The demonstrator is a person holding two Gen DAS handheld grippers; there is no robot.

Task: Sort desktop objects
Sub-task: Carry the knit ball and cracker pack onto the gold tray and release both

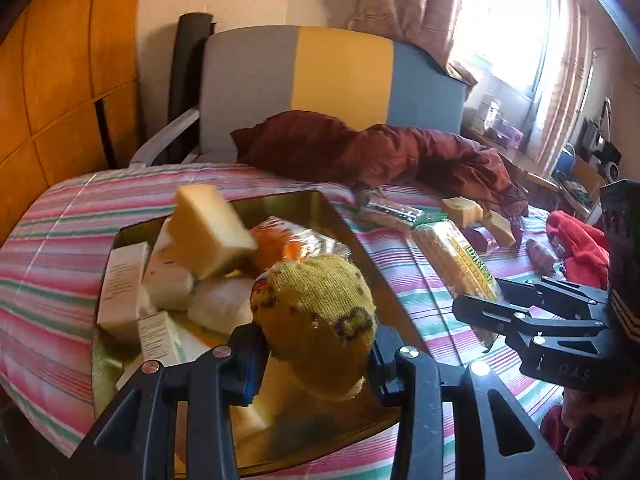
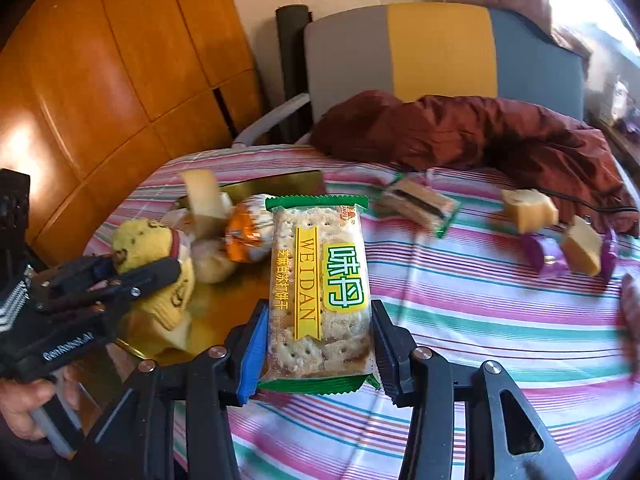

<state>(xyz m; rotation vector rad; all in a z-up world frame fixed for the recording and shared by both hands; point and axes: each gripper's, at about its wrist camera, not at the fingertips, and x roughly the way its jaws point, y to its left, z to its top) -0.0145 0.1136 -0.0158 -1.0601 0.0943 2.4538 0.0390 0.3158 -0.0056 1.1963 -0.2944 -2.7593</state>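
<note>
My left gripper (image 1: 316,360) is shut on a yellow knitted sock (image 1: 320,312) with dark spots, held over a gold tray (image 1: 312,208). The tray holds white boxes (image 1: 124,292), white packets, an orange packet (image 1: 276,248) and a pale yellow block (image 1: 212,228) leaning on the pile. My right gripper (image 2: 316,344) is shut on a green-edged cracker packet (image 2: 320,280), just right of the tray (image 2: 280,184). The right wrist view has the left gripper (image 2: 140,268) and sock (image 2: 140,240) at the left. In the left wrist view, the right gripper (image 1: 480,300) and its cracker packet (image 1: 452,256) are at the right.
On the striped tablecloth (image 2: 480,320) lie a sandwich-cake pack (image 2: 416,204), two cake pieces (image 2: 528,208) and purple wrappers (image 2: 548,258). A maroon jacket (image 2: 480,132) is heaped at the far edge before a striped chair (image 2: 440,48). Red cloth (image 1: 580,244) lies at the right. A hand (image 2: 20,404) grips the left handle.
</note>
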